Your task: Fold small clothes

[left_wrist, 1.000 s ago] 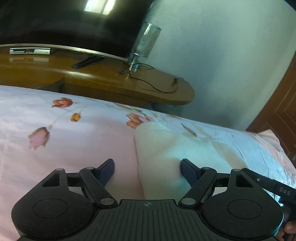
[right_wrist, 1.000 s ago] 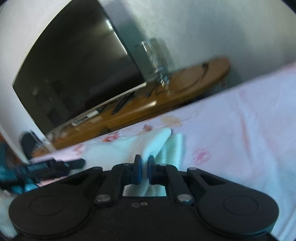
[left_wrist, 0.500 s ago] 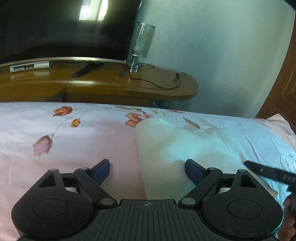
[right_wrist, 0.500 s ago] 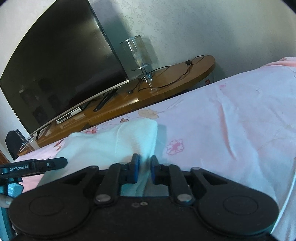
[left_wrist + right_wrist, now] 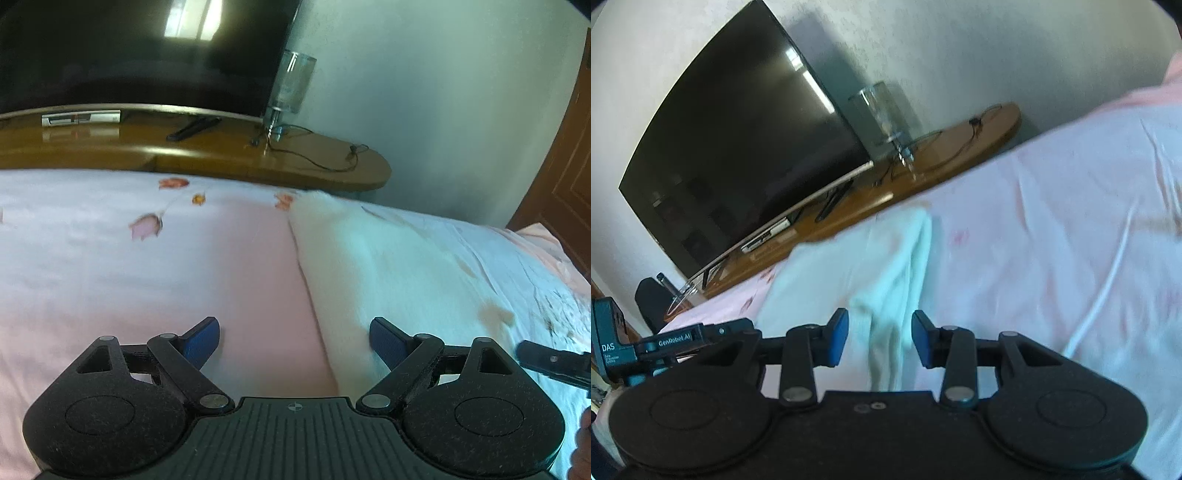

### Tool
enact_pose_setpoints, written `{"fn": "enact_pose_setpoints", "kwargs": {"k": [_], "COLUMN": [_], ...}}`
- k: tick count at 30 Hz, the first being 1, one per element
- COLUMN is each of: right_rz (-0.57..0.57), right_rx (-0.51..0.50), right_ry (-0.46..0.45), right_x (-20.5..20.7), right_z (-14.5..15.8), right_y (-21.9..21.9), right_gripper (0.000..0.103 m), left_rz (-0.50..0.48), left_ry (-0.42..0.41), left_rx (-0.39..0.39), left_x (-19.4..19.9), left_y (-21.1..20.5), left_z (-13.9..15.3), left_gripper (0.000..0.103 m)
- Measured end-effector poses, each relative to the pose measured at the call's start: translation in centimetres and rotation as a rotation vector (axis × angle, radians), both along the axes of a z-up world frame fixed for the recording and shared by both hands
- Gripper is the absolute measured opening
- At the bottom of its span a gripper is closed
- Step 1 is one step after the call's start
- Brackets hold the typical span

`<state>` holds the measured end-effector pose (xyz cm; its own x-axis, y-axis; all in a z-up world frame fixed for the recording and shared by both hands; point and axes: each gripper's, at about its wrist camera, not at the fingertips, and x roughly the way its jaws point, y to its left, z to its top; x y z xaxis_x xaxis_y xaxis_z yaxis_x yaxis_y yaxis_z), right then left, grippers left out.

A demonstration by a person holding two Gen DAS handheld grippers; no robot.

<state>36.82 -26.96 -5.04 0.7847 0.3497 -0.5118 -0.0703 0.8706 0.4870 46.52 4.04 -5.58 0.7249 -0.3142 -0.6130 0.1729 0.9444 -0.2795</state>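
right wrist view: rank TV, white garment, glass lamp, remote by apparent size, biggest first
1. TV
2. white garment, though it lies much nearer the camera, so the gap to the TV is unsure
3. glass lamp
4. remote, blurred, clearly smallest

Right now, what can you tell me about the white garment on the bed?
The white garment is a soft, knit-looking cloth, folded into a long strip lying flat on the pink floral bedsheet, its far end near the bed's edge. Both hand-held grippers stand open around its near end; the right hand-held gripper has just been opening, the cloth between its jaws unpinched.
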Motion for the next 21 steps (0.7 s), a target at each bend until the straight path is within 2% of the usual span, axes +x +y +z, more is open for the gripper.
{"fn": "enact_pose_setpoints", "kwargs": {"k": [1, 5, 7, 10, 12, 13, 14, 15, 17, 21], "right_rz": [-0.001, -0.026, -0.025, 0.009, 0.033, 0.044, 0.058, 0.073, 0.088, 0.074], "right_rx": [0.005, 0.039, 0.015, -0.016, -0.054, -0.074, -0.094, -0.123, -0.168, -0.159], "right_ry": [0.004, -0.008, -0.011, 0.061, 0.074, 0.08, 0.086, 0.086, 0.079, 0.072], "right_x": [-0.2, -1.2, -1.9, -1.6, -1.2, -0.9, -0.8, -0.7, -0.7, -1.6], "right_z": [-0.3, -0.1, 0.3, -0.3, -0.4, -0.2, -0.1, 0.0, 0.6, 1.6], "right_y": [0.2, 0.7, 1.3, 2.1, 2.9, 3.4, 3.8, 4.3, 4.8, 3.9], "right_gripper": [0.034, 0.033, 0.032, 0.032, 0.032, 0.03, 0.017, 0.012, 0.008, 0.007], "left_rz": [-0.006, -0.018, -0.018, -0.016, -0.012, -0.012, -0.012, -0.011, -0.013, -0.033], "left_ry": [0.002, 0.022, 0.018, 0.017, 0.019, 0.02, 0.022, 0.025, 0.035, 0.046], "left_rx": [0.01, 0.044, 0.055, 0.063, 0.067, 0.071, 0.074, 0.076, 0.074, 0.083], "left_x": [-0.5, -1.4, -1.8, -2.1, -2.2, -2.2, -2.2, -2.1, -2.2, -2.9], "left_y": [-0.2, -1.0, -1.3, -1.5, -1.6, -1.7, -1.8, -1.8, -1.9, -2.0], "left_z": [-0.1, -0.7, -0.8, -0.9, -0.8, -0.8, -0.7, -0.7, -0.5, -0.2], "left_gripper": [0.088, 0.088, 0.088, 0.088, 0.088, 0.088, 0.088, 0.088, 0.088, 0.088]}}
